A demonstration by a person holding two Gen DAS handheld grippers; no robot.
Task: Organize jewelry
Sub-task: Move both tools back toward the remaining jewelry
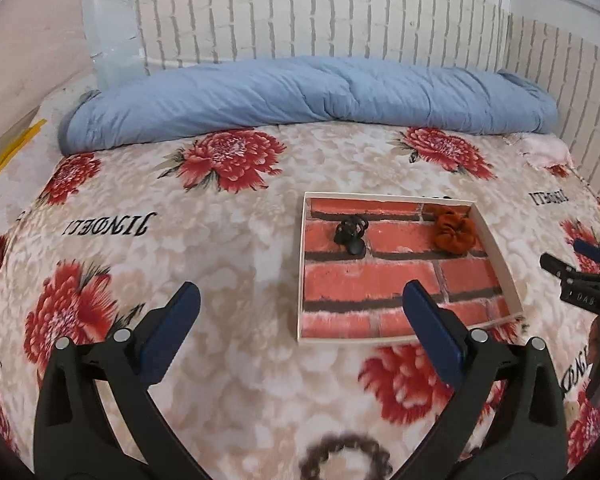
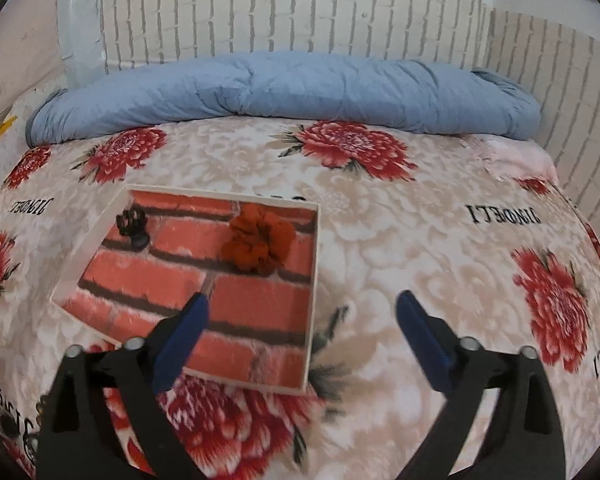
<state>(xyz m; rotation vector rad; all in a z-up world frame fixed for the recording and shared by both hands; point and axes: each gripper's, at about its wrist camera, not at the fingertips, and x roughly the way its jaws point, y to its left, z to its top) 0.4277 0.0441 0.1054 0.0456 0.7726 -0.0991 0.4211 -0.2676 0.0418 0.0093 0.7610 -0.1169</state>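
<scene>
A shallow white-rimmed box [image 1: 300, 264] [image 2: 314, 264] with a red brick-print floor lies on the flowered bedspread. Inside, near its far side, rest a black claw hair clip [image 1: 350, 234] [image 2: 132, 224] and a rust-orange scrunchie [image 1: 454, 230] [image 2: 258, 242]. A blurred ring of brown beads [image 1: 320, 446] lies on the spread under my left gripper. My left gripper [image 1: 300, 292] is open and empty, hovering before the box's near-left corner. My right gripper [image 2: 302, 300] is open and empty over the box's near-right corner; it also shows at the right edge of the left wrist view [image 1: 580, 276].
A rolled blue quilt [image 1: 300, 96] [image 2: 280, 92] lies across the far side of the bed against a white brick-pattern wall [image 1: 320, 12]. The flowered bedspread [image 1: 228, 240] covers everything around the box. A yellow strip [image 1: 12, 152] shows past the bed's left edge.
</scene>
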